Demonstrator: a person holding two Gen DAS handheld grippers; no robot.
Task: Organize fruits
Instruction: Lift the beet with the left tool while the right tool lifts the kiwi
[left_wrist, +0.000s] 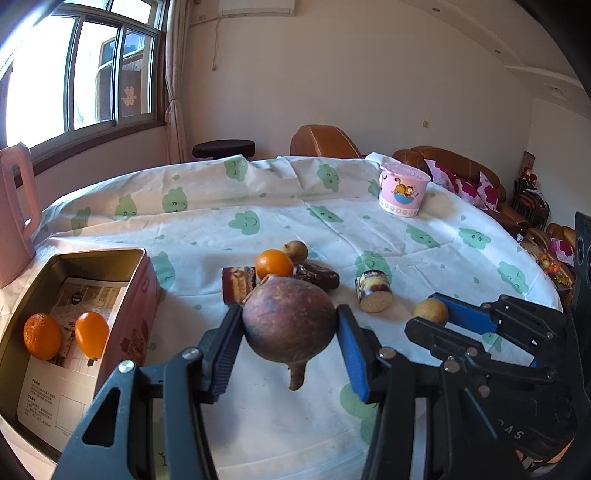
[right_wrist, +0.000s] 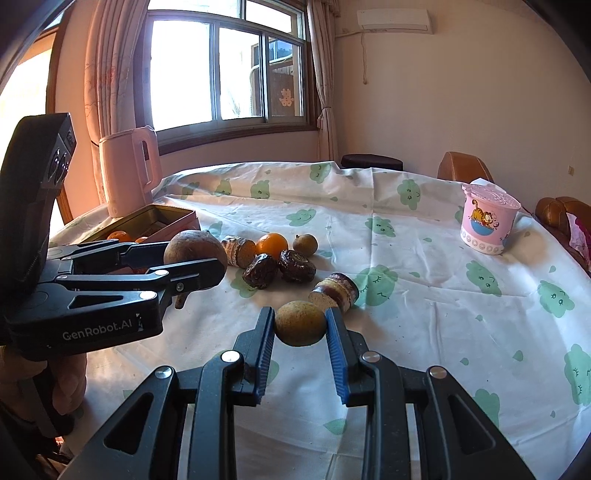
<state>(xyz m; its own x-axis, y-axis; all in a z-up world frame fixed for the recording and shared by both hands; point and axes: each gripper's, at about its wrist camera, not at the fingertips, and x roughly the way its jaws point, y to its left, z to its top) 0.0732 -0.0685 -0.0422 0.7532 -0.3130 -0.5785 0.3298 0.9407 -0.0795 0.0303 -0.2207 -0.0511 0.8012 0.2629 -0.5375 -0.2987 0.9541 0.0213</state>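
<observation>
Two grips active: left gripper (left_wrist: 289, 325) jaws clamped on round brown-purple stemmed fruit (left_wrist: 288, 328); right gripper (right_wrist: 300, 325) jaws nearly closed, pinching small round tan fruit (right_wrist: 300, 324), both above bench (right_wrist: 424, 314), open metal tin (left_wrist: 22, 343) w/ two oranges beside.

A home living room: leather sofa (left_wrist: 458, 166), curtained window (right_wrist: 225, 66), clothed table (left_wrist: 258, 206).
</observation>
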